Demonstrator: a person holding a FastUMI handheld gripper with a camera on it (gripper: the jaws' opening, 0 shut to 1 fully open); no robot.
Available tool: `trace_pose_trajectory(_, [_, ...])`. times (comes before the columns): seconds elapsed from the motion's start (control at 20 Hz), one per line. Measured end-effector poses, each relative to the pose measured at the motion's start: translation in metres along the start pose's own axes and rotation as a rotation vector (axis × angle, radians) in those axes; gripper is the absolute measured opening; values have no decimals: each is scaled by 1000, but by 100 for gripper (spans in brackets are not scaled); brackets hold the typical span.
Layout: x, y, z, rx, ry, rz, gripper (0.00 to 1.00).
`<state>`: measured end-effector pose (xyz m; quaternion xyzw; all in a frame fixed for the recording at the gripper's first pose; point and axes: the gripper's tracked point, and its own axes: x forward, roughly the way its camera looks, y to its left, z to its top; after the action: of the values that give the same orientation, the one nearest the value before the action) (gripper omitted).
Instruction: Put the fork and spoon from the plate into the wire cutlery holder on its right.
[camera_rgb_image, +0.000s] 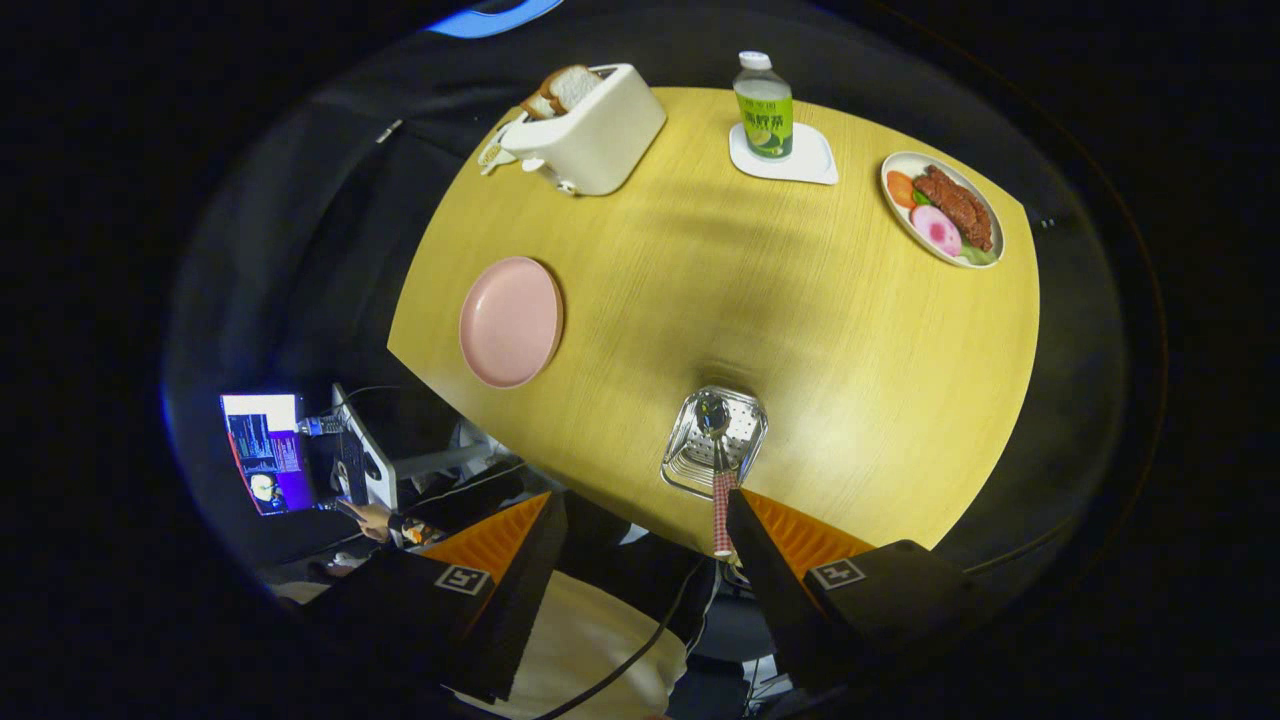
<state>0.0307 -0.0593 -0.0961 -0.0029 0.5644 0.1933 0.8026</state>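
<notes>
My gripper (640, 495) hangs high over the near edge of the yellow table (800, 330), its fingers wide apart and open. Just ahead of the fingers stands the wire cutlery holder (690, 460). A spoon (713, 415) rests in it bowl down, and its red-checked handle (722, 515) rises toward me right beside the inner edge of the right finger (770, 545). The left finger (510, 545) is well clear of it. To the left of the holder lies the pink plate (510, 320), bare. I cannot make out a fork.
Beyond the holder stand a white toaster (590, 135) with bread slices, a bottle (764, 105) on a white coaster, and an oval plate of food (942, 208). Below the table's left edge are a lit screen (265, 450), a person's hand and a black cable.
</notes>
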Motion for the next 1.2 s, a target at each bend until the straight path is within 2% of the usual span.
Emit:
trace_pose_trajectory(0.5, [-66, 61, 26, 60, -520, -10, 99])
trace_pose_trajectory(0.8, [-97, 103, 47, 71, -750, -39, 99])
trace_pose_trajectory(0.9, [-114, 116, 58, 54, -857, -64, 99])
trace_pose_trajectory(1.1, [-148, 125, 63, 14, -1056, -184, 100])
trace_pose_trajectory(1.2, [-165, 142, 69, 0, -1172, -189, 99])
